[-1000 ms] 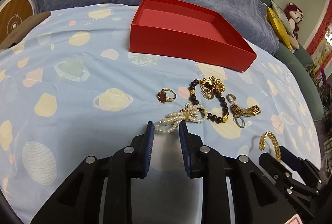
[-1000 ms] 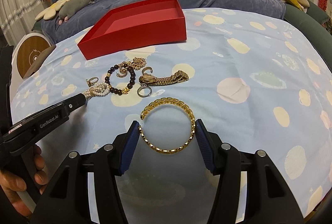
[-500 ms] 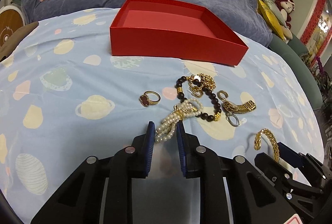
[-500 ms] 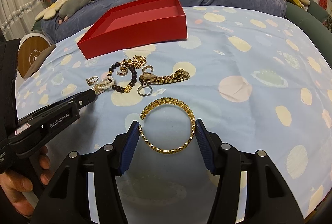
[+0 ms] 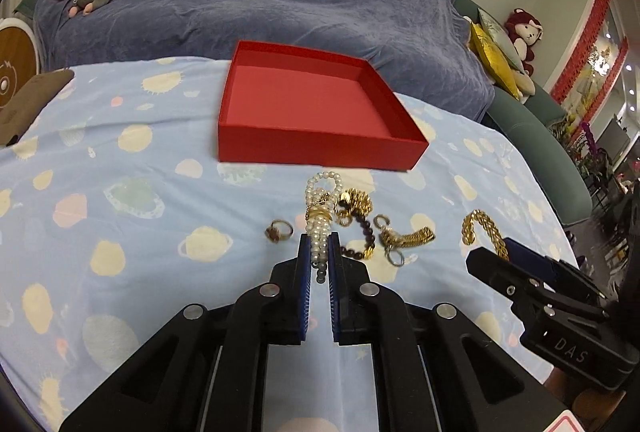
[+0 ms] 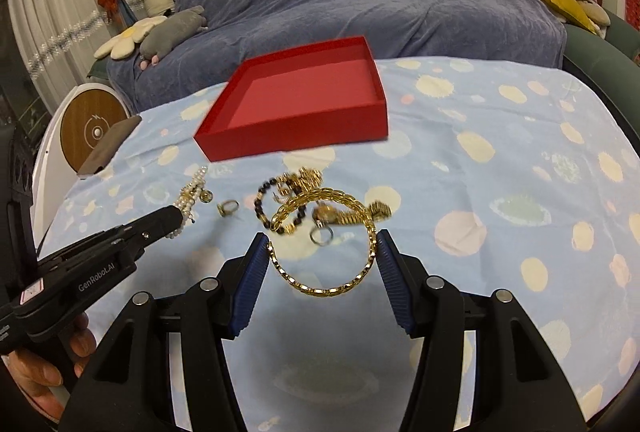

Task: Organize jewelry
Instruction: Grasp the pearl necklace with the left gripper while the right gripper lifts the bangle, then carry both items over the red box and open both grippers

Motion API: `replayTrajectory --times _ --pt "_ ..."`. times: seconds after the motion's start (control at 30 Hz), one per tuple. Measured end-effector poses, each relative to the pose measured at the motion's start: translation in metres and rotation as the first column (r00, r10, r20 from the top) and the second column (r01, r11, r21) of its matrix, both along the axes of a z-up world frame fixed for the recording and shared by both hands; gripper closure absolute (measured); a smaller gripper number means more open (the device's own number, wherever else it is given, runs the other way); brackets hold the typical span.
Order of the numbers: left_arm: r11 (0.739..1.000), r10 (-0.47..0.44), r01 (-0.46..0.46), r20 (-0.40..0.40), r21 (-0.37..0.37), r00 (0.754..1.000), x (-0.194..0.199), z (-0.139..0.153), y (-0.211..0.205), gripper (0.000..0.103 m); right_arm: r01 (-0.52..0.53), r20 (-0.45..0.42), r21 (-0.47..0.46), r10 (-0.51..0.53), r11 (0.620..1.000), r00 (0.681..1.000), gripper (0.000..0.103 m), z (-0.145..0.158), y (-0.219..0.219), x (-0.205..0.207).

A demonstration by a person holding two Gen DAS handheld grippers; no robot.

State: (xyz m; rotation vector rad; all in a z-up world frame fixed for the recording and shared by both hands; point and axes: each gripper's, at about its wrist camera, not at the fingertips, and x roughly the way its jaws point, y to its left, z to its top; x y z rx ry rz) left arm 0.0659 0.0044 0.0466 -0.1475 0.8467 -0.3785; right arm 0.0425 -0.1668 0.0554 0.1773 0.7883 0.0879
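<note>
- The red box sits open and bare on the spotted blue surface, straight ahead of both pairs of jaws and beyond the loose jewelry; in both wrist views it is near centre, so I judge neither hand clearly the nearer.
- The left gripper has just been closing its jaws; they are now pressed nearly together, pinching the pearl bracelet. The strand's long axis runs forward out of the jaws toward the box, its looped far end just short of the box's near wall.
- The right gripper has its jaws set wide, clamped across the gold chain bangle. The ring lies roughly flat between the pads, its far arc toward the box.
- Left on the surface between the hands and the box: a dark bead bracelet, a gold watch-like band and a small ring.
- Readable writing: "GenRobot.AI" on the left gripper in the right wrist view, "DAS" on the right gripper in the left wrist view.
</note>
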Motion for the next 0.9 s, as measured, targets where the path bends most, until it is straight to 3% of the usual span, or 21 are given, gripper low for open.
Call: replayTrajectory --times 0.17,0.3,0.6,0.8,0.9 --pt "0.999 -0.004 0.002 0.057 0.032 0.998 0.053 0.033 -0.005 0.097 -0.048 0.064 -0.048 0.051 0.998 0.997 0.05 0.035 0.006 0.063" --pt "0.997 0.014 -0.021 0.103 0.069 0.995 0.106 0.043 -0.009 0.097 -0.055 0.069 -0.065 0.059 0.996 0.996 0.05 0.036 0.004 0.124" --pt "0.993 0.039 -0.046 0.065 0.112 0.997 0.224 0.015 -0.026 0.097 -0.042 0.02 -0.045 0.043 0.998 0.999 0.05 0.007 -0.009 0.248" --pt "0.988 0.026 -0.034 0.054 0.149 0.998 0.265 -0.002 -0.04 0.097 -0.03 -0.054 -0.03 0.028 0.999 0.998 0.05 -0.02 -0.019 0.293" --pt "0.985 0.057 -0.064 0.046 0.158 0.997 0.278 -0.008 -0.04 0.095 -0.019 -0.048 -0.045 0.017 0.999 0.999 0.047 -0.022 -0.021 0.3"
